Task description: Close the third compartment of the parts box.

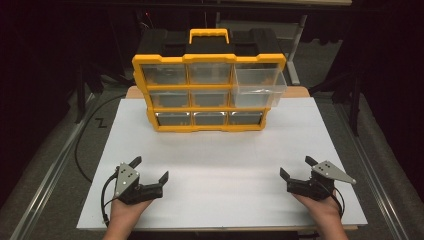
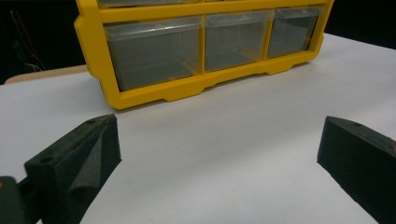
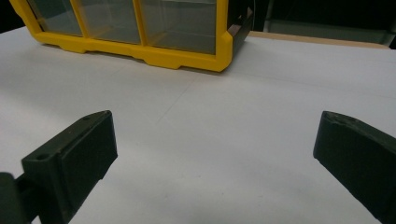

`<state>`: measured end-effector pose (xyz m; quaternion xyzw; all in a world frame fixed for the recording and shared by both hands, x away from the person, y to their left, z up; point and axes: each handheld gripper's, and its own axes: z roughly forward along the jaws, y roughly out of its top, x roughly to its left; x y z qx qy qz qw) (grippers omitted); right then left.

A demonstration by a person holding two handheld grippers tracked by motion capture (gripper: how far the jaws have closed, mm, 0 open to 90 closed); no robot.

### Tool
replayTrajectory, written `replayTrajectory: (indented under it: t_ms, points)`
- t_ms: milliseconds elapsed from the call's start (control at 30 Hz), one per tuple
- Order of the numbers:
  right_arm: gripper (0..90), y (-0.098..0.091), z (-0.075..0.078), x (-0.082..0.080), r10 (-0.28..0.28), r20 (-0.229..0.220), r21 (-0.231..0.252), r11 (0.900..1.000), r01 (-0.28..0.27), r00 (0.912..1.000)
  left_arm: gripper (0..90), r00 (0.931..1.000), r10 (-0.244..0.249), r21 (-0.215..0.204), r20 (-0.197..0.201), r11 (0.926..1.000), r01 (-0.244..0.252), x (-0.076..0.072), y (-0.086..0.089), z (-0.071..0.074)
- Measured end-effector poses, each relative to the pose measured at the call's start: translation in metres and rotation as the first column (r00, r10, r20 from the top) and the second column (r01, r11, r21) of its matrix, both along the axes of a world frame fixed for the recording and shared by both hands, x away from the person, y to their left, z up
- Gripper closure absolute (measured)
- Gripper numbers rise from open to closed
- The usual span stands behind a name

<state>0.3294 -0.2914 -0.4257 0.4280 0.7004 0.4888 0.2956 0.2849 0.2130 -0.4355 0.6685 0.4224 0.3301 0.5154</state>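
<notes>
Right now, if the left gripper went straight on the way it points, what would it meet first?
Probably the yellow drawer cabinet. The open left gripper faces its bottom row across the bare white table, most likely the bottom-left drawer, though depth is hard to judge.

One yellow-framed drawer organizer (image 1: 209, 92) with nine clear drawers, in three rows of three, stands toward the bench's (image 1: 220, 165) far edge, one drawer (image 1: 258, 86) pulled out, and two hand-held grippers, left (image 1: 150, 170) and right (image 1: 296, 167), near its front corners.
</notes>
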Motion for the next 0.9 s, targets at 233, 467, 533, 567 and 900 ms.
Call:
replayTrajectory:
  t_ms: [233, 467, 533, 567, 900]
  points:
    - [0.8, -0.002, -0.001, 0.003, -0.04, 0.001, -0.006, 0.9992, 0.04, 0.9992, 0.3, 0.9989, 0.001, 0.014, -0.047, 0.9999, 0.0, 0.006, 0.002, -0.006]
    - [0.8, -0.002, -0.001, 0.004, -0.05, 0.0, -0.005, 0.9988, 0.05, 0.9988, 0.3, 0.9986, 0.0, 0.003, -0.052, 1.0, 0.0, 0.005, 0.003, -0.006]
    - [0.8, 0.0, -0.001, 0.004, -0.053, -0.004, -0.005, 0.9986, 0.053, 0.9986, 0.3, 0.9986, -0.002, 0.006, -0.052, 1.0, 0.002, 0.006, 0.003, -0.006]
    - [0.8, 0.001, -0.001, 0.005, -0.053, 0.003, -0.006, 0.9986, 0.053, 0.9986, 0.3, 0.9989, -0.001, 0.004, -0.046, 1.0, 0.001, 0.005, 0.003, -0.006]
    - [0.7, 0.015, -0.002, 0.008, -0.045, 0.004, -0.028, 0.9986, 0.046, 0.999, 0.3, 0.9988, -0.011, -0.009, -0.047, 0.9999, 0.011, 0.006, 0.005, -0.006]
